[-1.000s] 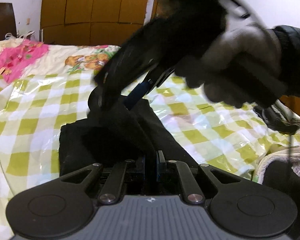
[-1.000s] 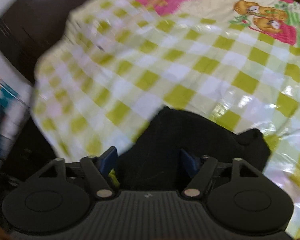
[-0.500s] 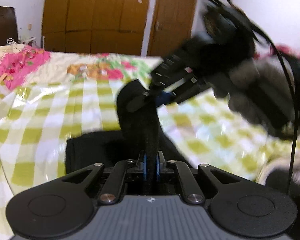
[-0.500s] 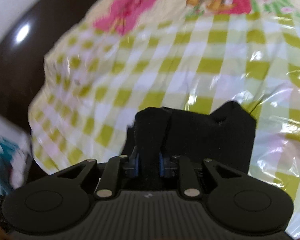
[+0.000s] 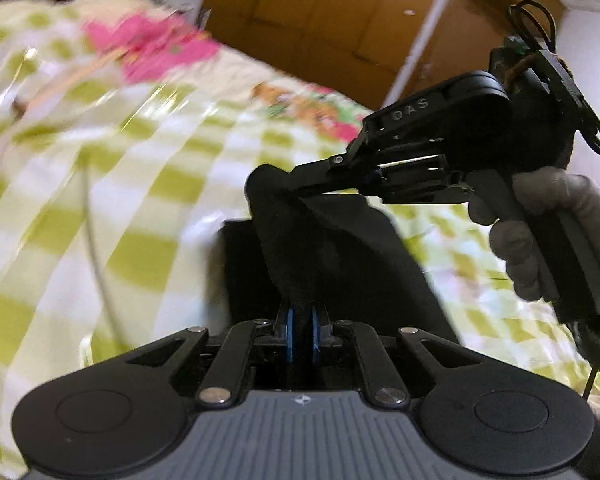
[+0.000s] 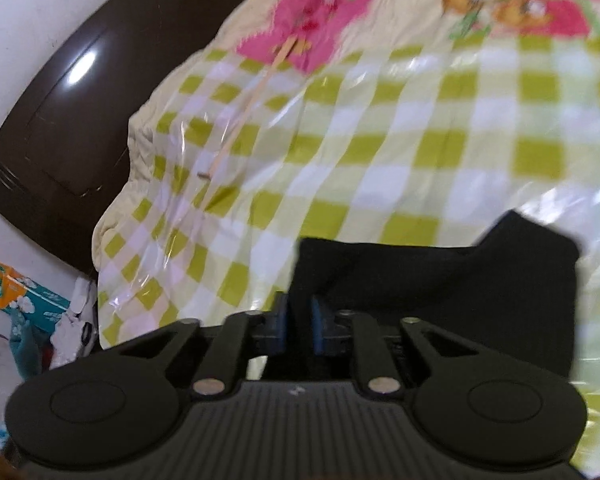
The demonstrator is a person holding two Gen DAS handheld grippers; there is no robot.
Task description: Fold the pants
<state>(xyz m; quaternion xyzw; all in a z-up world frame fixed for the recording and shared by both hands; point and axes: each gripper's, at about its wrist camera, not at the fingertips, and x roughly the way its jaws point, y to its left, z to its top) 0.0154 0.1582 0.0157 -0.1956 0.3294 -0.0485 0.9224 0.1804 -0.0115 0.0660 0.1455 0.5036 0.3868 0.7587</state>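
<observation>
The black pants point(image 5: 332, 256) lie partly folded on a bed covered by a green-and-white checked sheet point(image 5: 148, 184). The left gripper point(image 5: 302, 334) has its jaws closed on a raised ridge of the cloth. The right gripper point(image 6: 298, 326), held by a gloved hand point(image 5: 548, 216), pinches another fold, its jaws clamped on the fabric's lifted edge. The sheet is blurred, so its wrinkles are hard to read. Wooden cupboard doors point(image 5: 340, 20) stand beyond the bed.
</observation>
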